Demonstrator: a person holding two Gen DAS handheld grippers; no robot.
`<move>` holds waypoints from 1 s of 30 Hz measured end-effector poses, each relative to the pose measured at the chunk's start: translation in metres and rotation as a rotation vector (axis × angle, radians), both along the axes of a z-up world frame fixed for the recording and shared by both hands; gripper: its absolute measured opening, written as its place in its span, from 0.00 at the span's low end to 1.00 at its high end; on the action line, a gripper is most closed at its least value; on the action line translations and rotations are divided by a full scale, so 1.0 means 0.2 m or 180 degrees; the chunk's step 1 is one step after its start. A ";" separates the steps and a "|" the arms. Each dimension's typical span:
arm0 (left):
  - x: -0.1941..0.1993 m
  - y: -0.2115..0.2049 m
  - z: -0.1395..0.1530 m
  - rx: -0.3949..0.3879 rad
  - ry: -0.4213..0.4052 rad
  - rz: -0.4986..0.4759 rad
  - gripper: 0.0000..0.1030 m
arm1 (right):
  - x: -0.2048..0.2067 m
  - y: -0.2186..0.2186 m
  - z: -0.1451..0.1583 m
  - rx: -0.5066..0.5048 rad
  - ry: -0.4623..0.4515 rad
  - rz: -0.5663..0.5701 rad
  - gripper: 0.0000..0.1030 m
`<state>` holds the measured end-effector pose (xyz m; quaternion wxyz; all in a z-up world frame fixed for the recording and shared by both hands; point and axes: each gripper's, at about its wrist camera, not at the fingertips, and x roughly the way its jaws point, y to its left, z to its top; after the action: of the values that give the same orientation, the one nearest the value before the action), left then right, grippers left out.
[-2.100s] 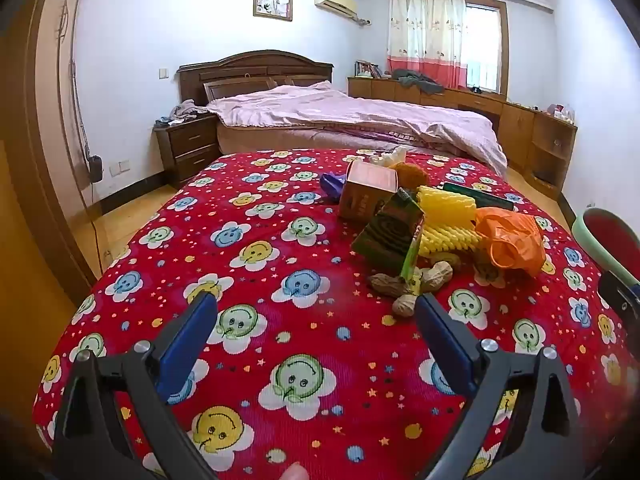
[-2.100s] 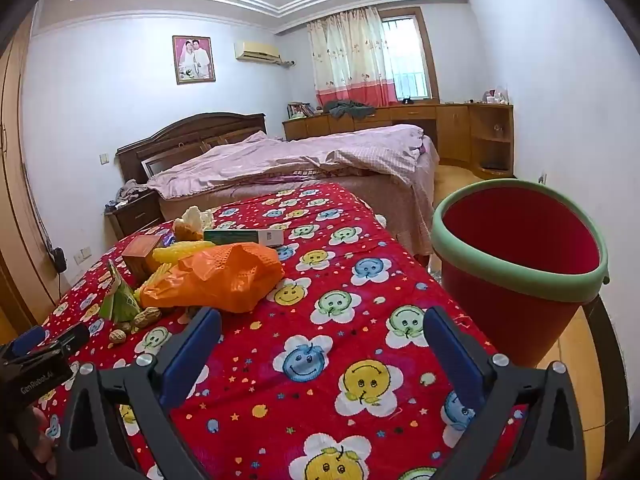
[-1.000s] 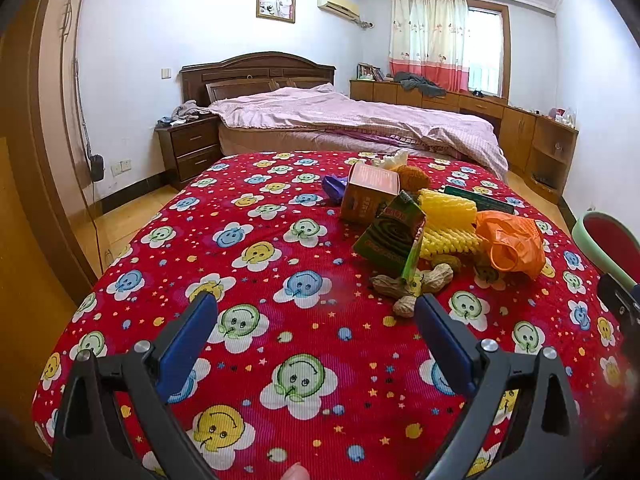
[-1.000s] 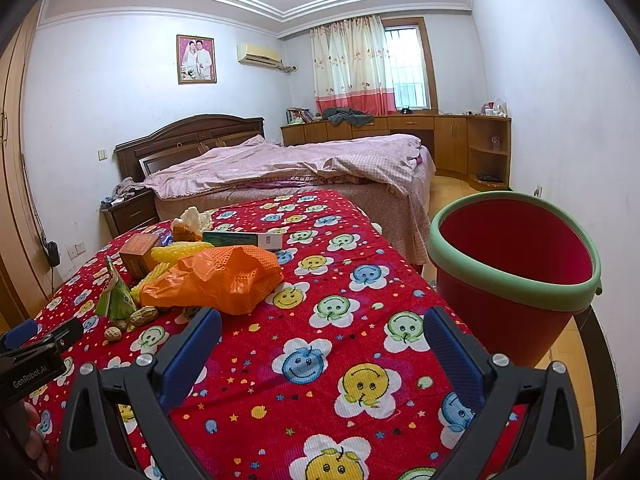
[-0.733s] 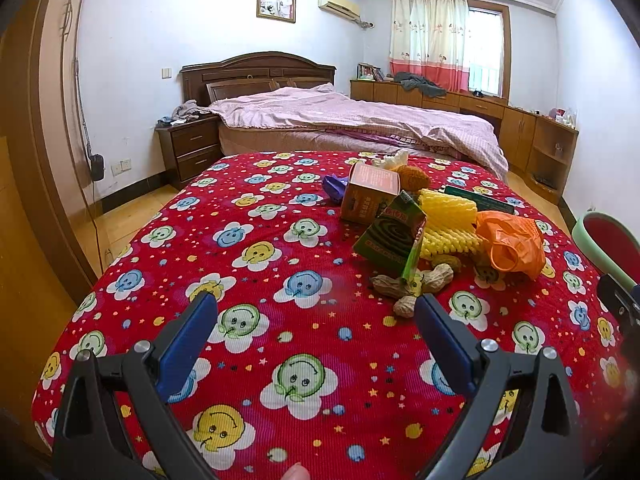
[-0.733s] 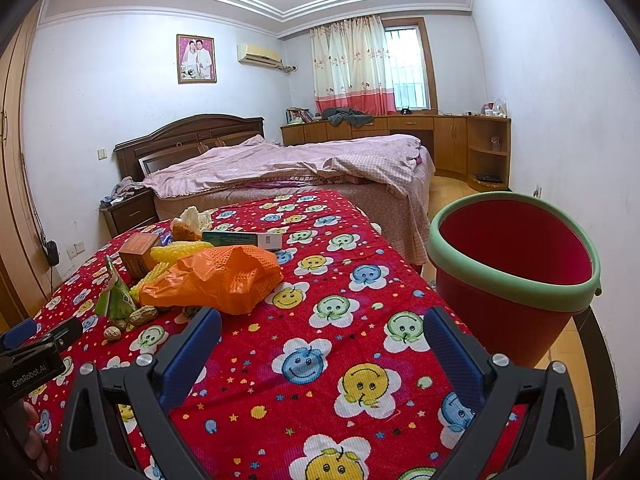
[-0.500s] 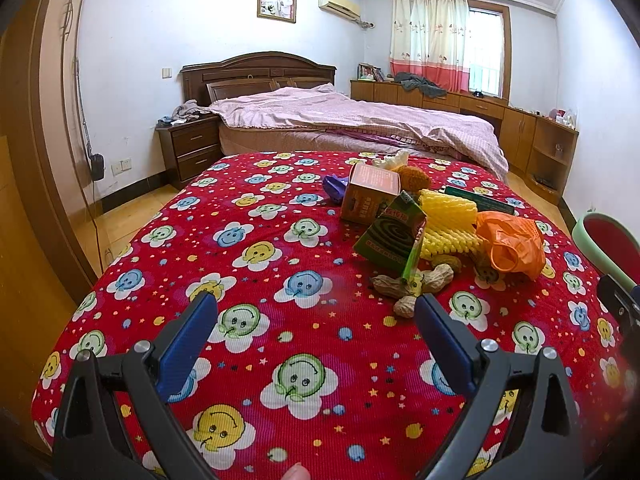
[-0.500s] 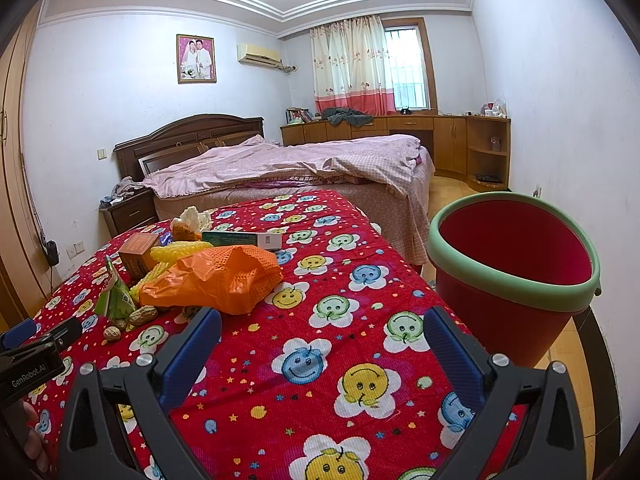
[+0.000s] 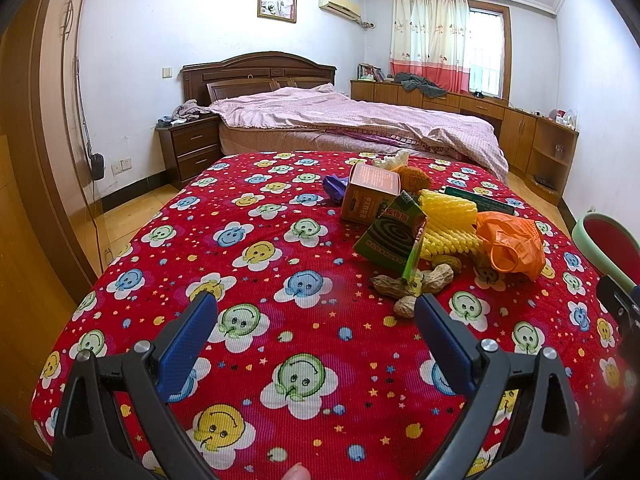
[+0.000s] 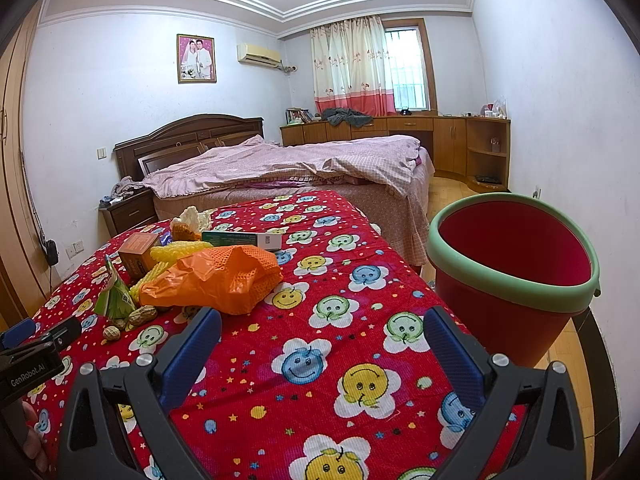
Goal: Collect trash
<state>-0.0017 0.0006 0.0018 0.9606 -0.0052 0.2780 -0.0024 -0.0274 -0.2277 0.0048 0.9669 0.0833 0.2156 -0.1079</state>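
Left gripper (image 9: 316, 312) sits low in the left wrist view, jaws wide apart with nothing between them, hovering over the red smiley-print cloth (image 9: 256, 280) that covers the surface. Right gripper (image 10: 322, 326) likewise at the bottom of the right wrist view, jaws spread wide and empty, above the same cloth. Trash lies in one cluster, right of centre in the left view and left of centre in the right view. Front of the cluster: several peanuts (image 9: 438, 274) in their shells, loose on the cloth, the nearest just beyond the left gripper's right fingertip. Behind them a green box (image 9: 390, 236) with a black coil print, tilted, leaning against yellow foam netting (image 9: 450, 216). An orange box (image 9: 370, 196) stands behind the green one. An orange bag (image 10: 220, 276), crumpled, lies at the cluster's side nearest the right gripper, touching the netting. A long green-and-white carton (image 10: 240, 239) lies flat behind the bag. Purple scrap (image 9: 335, 186) beside the orange box, far left of the cluster. Red bin (image 10: 516, 268) with a green rim stands off the cloth's edge, right side of the right view, open and tilted toward the camera. The left gripper's body shows at the lower left edge of the right view. A bed (image 9: 340, 120) with pink bedding fills the background.
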 end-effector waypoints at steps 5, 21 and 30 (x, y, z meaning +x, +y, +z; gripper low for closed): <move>0.00 0.00 0.00 -0.0002 -0.0001 0.0000 0.95 | 0.00 0.00 0.00 -0.0002 -0.0001 0.0000 1.00; 0.00 0.00 0.00 -0.0005 -0.0001 0.0001 0.95 | 0.00 0.01 0.00 -0.0012 -0.0001 -0.0003 1.00; 0.00 0.00 0.00 -0.0007 -0.0001 -0.0001 0.95 | 0.00 0.01 0.00 -0.0016 0.0002 -0.0002 1.00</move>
<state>-0.0017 0.0011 0.0018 0.9606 -0.0062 0.2779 -0.0029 -0.0271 -0.2251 0.0049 0.9670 0.0809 0.2155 -0.1088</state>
